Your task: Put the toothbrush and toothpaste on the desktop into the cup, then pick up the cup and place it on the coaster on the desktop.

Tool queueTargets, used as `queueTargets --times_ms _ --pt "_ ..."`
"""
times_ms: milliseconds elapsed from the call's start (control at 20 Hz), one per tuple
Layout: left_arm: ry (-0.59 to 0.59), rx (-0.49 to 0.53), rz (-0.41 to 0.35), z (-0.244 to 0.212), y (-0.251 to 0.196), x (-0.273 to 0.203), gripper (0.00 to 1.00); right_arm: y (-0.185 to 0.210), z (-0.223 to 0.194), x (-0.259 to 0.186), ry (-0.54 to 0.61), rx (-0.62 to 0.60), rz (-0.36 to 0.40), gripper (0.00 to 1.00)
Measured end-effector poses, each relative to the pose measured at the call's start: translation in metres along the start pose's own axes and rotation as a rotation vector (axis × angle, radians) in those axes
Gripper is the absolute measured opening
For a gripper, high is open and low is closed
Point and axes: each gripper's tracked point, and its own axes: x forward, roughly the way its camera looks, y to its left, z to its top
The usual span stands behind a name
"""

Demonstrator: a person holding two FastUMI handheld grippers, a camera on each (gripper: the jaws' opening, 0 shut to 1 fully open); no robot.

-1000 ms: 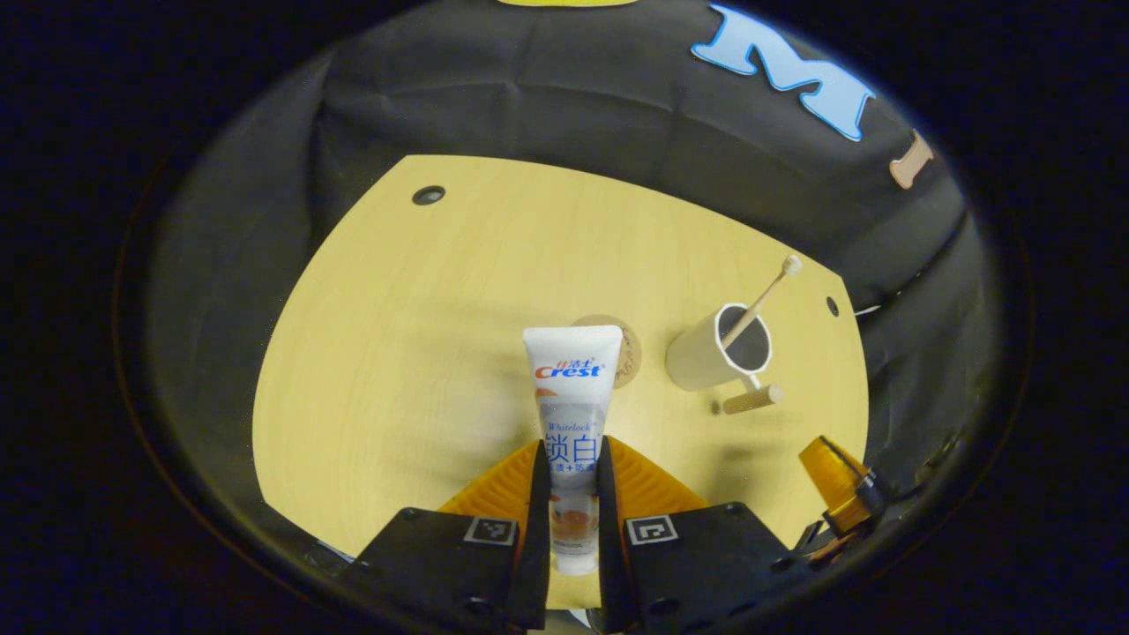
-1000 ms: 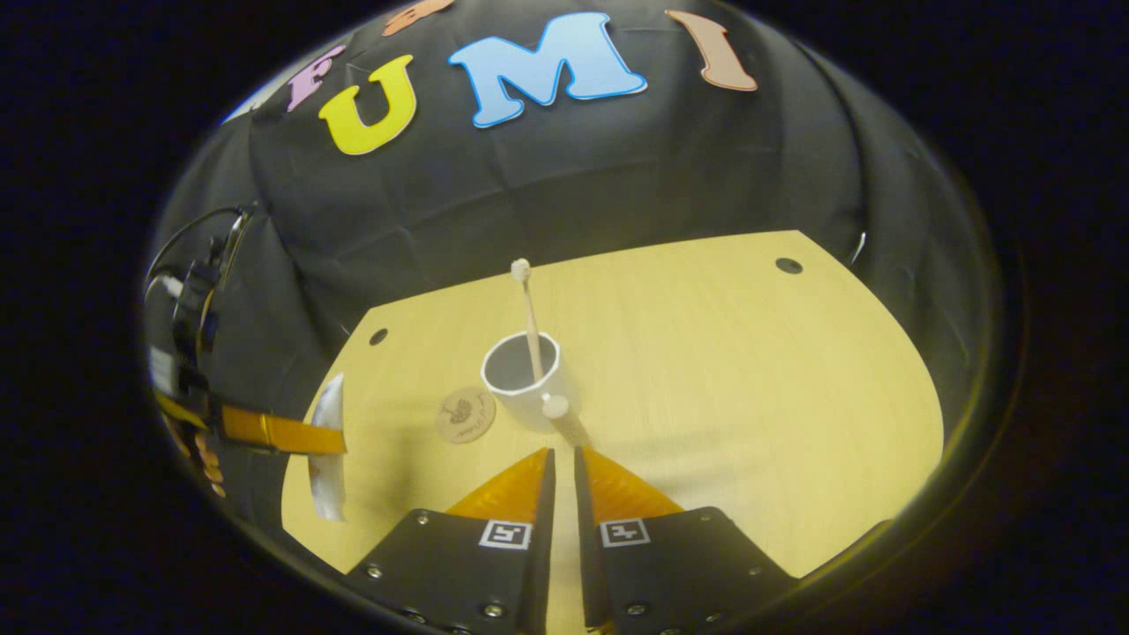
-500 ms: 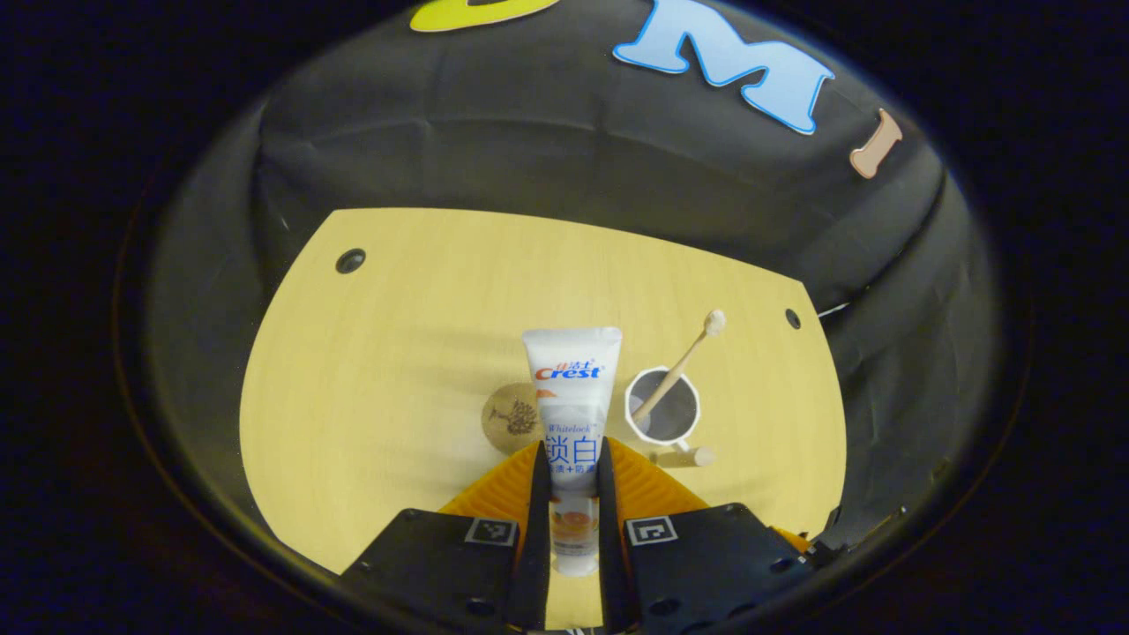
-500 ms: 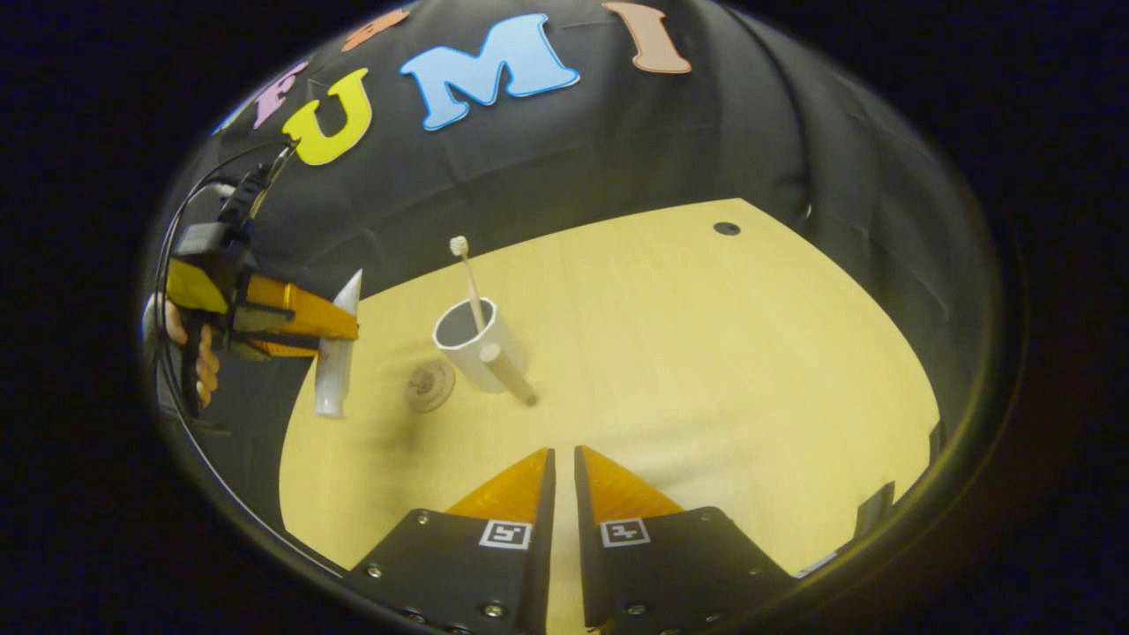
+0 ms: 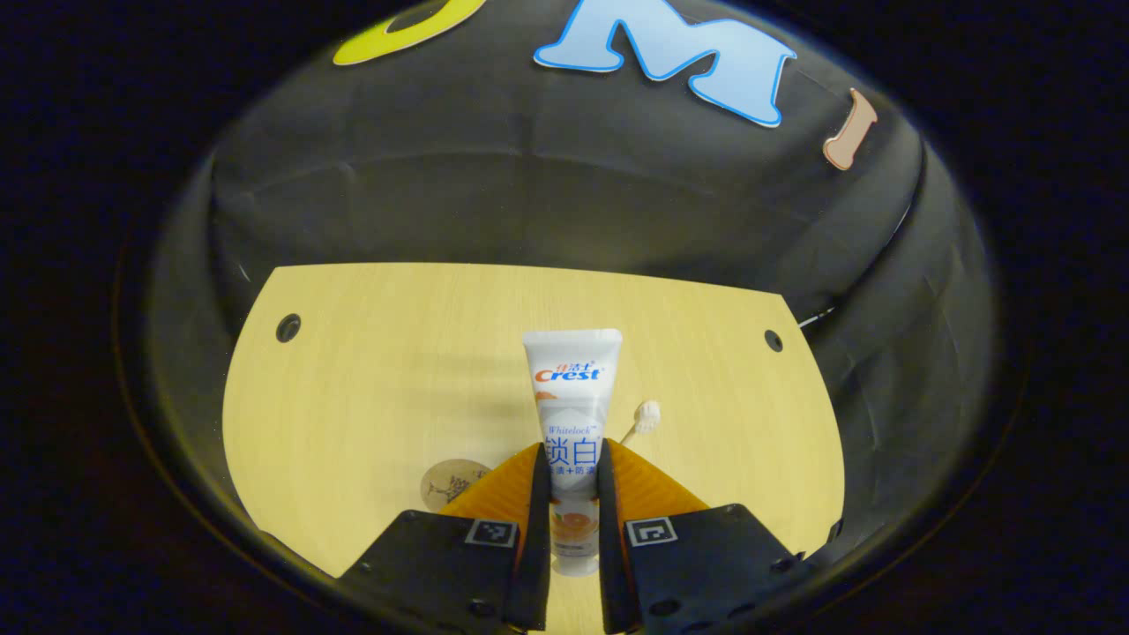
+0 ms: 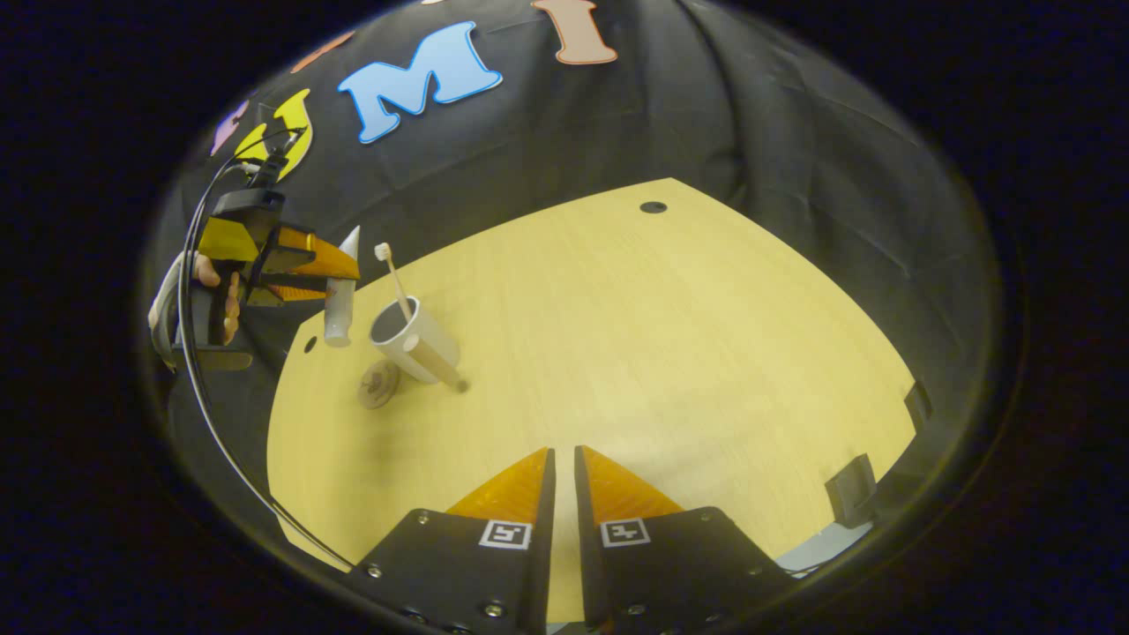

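Pale wooden desktop (image 6: 670, 353) backed by black cloth wall (image 6: 617, 132).

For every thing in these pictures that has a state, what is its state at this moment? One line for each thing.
White toothpaste tube: held in the air, near the cup.
Wooden toothbrush: standing in the cup, head up.
White cup with wooden handle: upright on the desk, beside the coaster.
Round brown coaster: bare.
Left gripper: jaws shut on the tube.
Right gripper: jaws nearly together, holding nothing.

White toothpaste tube (image 5: 571, 414) upright, clamped in left tool (image 5: 570, 463), wooden toothbrush (image 6: 394, 275) leaning in white cup (image 6: 414, 339), round coaster (image 6: 378, 388) just beside cup.
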Motion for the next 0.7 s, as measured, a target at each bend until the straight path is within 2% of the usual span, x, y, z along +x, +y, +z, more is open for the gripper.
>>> queueTargets --times_ms 50,100,200,250,350,400,500,550,700 --pt "-0.007 0.003 -0.002 0.003 -0.003 0.005 0.36 -0.007 0.0 -0.001 0.005 0.006 -0.011 0.14" --pt "-0.017 0.007 -0.006 0.007 -0.007 0.01 0.31 -0.013 0.0 0.001 0.009 0.013 -0.02 0.14" --pt "-0.045 0.008 -0.022 0.013 -0.017 0.02 0.31 -0.023 0.001 0.001 0.021 0.027 -0.034 0.14" --pt "-0.057 0.001 -0.027 0.015 -0.019 0.023 0.36 -0.026 0.002 0.001 0.025 0.032 -0.04 0.14" --pt "-0.094 -0.032 -0.043 0.02 -0.024 0.025 0.36 -0.032 0.005 0.004 0.026 0.032 -0.055 0.14" --pt "-0.116 -0.048 -0.046 0.023 -0.023 0.025 0.31 -0.036 0.006 0.005 0.026 0.029 -0.061 0.14" --pt "-0.151 -0.054 -0.039 0.027 -0.023 0.028 0.31 -0.039 0.007 0.005 0.033 0.029 -0.065 0.14" --pt "-0.16 -0.048 -0.033 0.027 -0.023 0.03 0.36 -0.04 0.008 0.005 0.036 0.03 -0.066 0.14" --pt "-0.198 0.0 0.005 0.026 -0.018 0.035 0.31 -0.042 0.008 0.006 0.044 0.032 -0.069 0.14"
